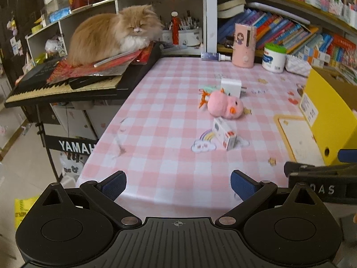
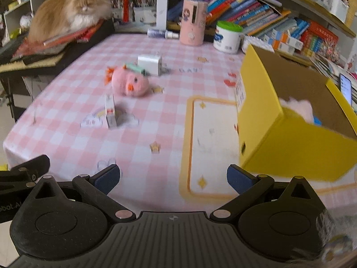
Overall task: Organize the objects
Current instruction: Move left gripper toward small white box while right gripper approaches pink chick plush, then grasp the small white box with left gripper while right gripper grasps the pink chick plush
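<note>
Left camera: the left gripper [image 1: 178,184] is wide open and holds nothing. The pink chick toy [image 1: 225,104] lies mid-table, a small box [image 1: 224,135] just in front.

Right camera: the right gripper [image 2: 173,178] is open too. The yellow box [image 2: 287,120] sits to the right.

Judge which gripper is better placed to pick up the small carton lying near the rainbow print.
Left, probably. The small carton lies nearly straight ahead of the open left gripper, while from the open right gripper it sits off to the left, with the yellow box closer on that side.
</note>
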`<state>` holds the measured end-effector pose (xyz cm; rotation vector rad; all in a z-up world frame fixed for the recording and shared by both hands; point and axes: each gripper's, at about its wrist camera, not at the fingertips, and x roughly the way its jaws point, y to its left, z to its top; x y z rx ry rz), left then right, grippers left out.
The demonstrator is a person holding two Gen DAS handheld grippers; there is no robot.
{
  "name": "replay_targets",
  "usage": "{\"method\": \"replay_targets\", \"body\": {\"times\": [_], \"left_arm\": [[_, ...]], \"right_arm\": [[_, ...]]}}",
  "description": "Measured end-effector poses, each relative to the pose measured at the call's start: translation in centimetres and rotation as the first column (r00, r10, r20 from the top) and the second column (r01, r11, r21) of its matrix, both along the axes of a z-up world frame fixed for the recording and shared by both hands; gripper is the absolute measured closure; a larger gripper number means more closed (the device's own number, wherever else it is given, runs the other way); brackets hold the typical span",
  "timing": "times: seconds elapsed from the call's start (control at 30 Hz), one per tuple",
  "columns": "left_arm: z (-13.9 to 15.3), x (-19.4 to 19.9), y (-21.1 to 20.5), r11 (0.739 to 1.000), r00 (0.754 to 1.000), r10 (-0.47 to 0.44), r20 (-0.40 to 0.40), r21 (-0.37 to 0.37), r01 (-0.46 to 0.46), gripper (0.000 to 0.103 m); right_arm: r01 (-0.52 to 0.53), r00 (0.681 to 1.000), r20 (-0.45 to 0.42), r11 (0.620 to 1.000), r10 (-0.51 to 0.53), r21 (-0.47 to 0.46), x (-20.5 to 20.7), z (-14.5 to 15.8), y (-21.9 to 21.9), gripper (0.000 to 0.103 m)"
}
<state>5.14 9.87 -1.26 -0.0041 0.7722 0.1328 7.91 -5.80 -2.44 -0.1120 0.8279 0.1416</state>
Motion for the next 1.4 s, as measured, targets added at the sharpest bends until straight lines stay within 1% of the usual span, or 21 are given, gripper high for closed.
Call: {"method": "replay_targets", "body": {"times": [0.13, 0.33, 0.37, 0.5, 0.67, 0.77, 0.8, 0.83, 0.87, 0.9, 0.93, 1.0, 1.07, 1.13, 1.17, 1.2, 1.23, 1.27, 1.4], "left_arm": [[-0.2, 2.0, -0.3, 1.0, 1.0, 0.014, -0.003, -0.007, -0.014, 0.002], [-0.7, 4.6, -0.9, 0.999, 1.0, 0.027, -0.006, -0.018, -0.027, 0.002], [-0.8, 4.9, -1.0, 0.999, 1.0, 0.027, -0.007, -0.023, -0.027, 0.002], [-1.1, 6.5, -1.4, 0.999, 0.999, 0.043, 0.007, -0.022, -0.043, 0.003], [-1.7, 8.9, -2.3, 0.999, 1.0, 0.01, 0.009, -0.046, -0.01, 0.005], [-2.4, 10.6, -3.2, 0.998, 0.999, -0.035, -0.004, -0.052, 0.035, 0.015], [-2.7, 11.2, -3.5, 0.998, 0.999, -0.047, -0.009, -0.047, 0.047, 0.019], [-3.1, 11.7, -3.8, 0.998, 0.998, -0.055, -0.014, -0.039, 0.054, 0.021], [-3.4, 12.3, -4.0, 0.998, 0.998, -0.058, -0.02, -0.031, 0.057, 0.026], [-3.8, 12.7, -4.2, 0.998, 0.998, -0.059, -0.026, -0.029, 0.058, 0.035], [-4.1, 13.2, -4.2, 0.998, 0.997, -0.062, -0.038, -0.031, 0.061, 0.038], [-4.7, 14.0, -4.1, 0.997, 0.996, -0.059, -0.069, -0.044, 0.056, 0.054], [-5.2, 14.2, -3.9, 0.997, 0.994, -0.054, -0.093, -0.064, 0.048, 0.062], [-5.4, 14.2, -3.6, 0.995, 0.993, -0.054, -0.109, -0.085, 0.045, 0.067], [-5.5, 14.2, -3.4, 0.994, 0.991, -0.057, -0.117, -0.098, 0.046, 0.075], [-5.5, 14.0, -3.4, 0.994, 0.991, -0.057, -0.12, -0.099, 0.045, 0.081], [-5.5, 13.9, -3.3, 0.995, 0.991, -0.057, -0.12, -0.091, 0.046, 0.084], [-5.5, 13.8, -3.2, 0.995, 0.991, -0.059, -0.119, -0.089, 0.049, 0.089], [-5.3, 13.5, -2.1, 0.994, 0.992, -0.029, -0.125, -0.105, 0.016, 0.09]], "right_arm": [[-0.014, 0.999, 0.029, 0.999, 0.013, 0.043, 2.4, 0.6, -0.5, 0.002], [-0.038, 0.999, 0.026, 0.997, 0.036, 0.069, 5.8, 0.7, -1.0, 0.003], [-0.039, 0.999, 0.027, 0.997, 0.037, 0.074, 6.4, 0.7, -1.2, 0.006], [-0.06, 0.997, 0.046, 0.992, 0.055, 0.107, 7.9, 1.0, -1.3, 0.006], [-0.097, 0.993, 0.081, 0.986, 0.086, 0.139, 9.9, 1.7, -1.4, 0.006], [-0.123, 0.99, 0.083, 0.979, 0.111, 0.163, 11.6, 1.9, -1.1, 0.007], [-0.135, 0.989, 0.081, 0.976, 0.123, 0.169, 12.1, 2.0, -0.9, 0.008], [-0.15, 0.987, 0.08, 0.973, 0.138, 0.174, 12.7, 2.1, -0.7, 0.008], [-0.168, 0.985, 0.078, 0.97, 0.156, 0.178, 13.2, 2.1, -0.4, 0.01], [-0.187, 0.981, 0.076, 0.966, 0.176, 0.178, 13.9, 2.1, 0.0, 0.011], [-0.201, 0.979, 0.076, 0.963, 0.191, 0.177, 14.4, 2.1, 0.3, 0.013], [-0.237, 0.971, 0.075, 0.956, 0.227, 0.174, 15.4, 2.1, 1.0, 0.013], [-0.268, 0.963, 0.07, 0.949, 0.26, 0.166, 16.4, 2.0, 1.6, 0.014], [-0.303, 0.953, 0.06, 0.94, 0.297, 0.159, 17.3, 1.8, 2.3, 0.014], [-0.318, 0.948, 0.054, 0.935, 0.314, 0.156, 17.7, 1.6, 2.6, 0.014], [-0.335, 0.942, 0.049, 0.93, 0.331, 0.152, 18.1, 1.4, 3.0, 0.014], [-0.353, 0.935, 0.041, 0.924, 0.351, 0.146, 18.5, 1.2, 3.5, 0.014], [-0.368, 0.93, 0.034, 0.92, 0.367, 0.137, 18.9, 1.0, 3.9, 0.014], [-0.441, 0.895, -0.017, 0.891, 0.445, 0.105, 20.3, -0.4, 6.3, 0.014]]}}
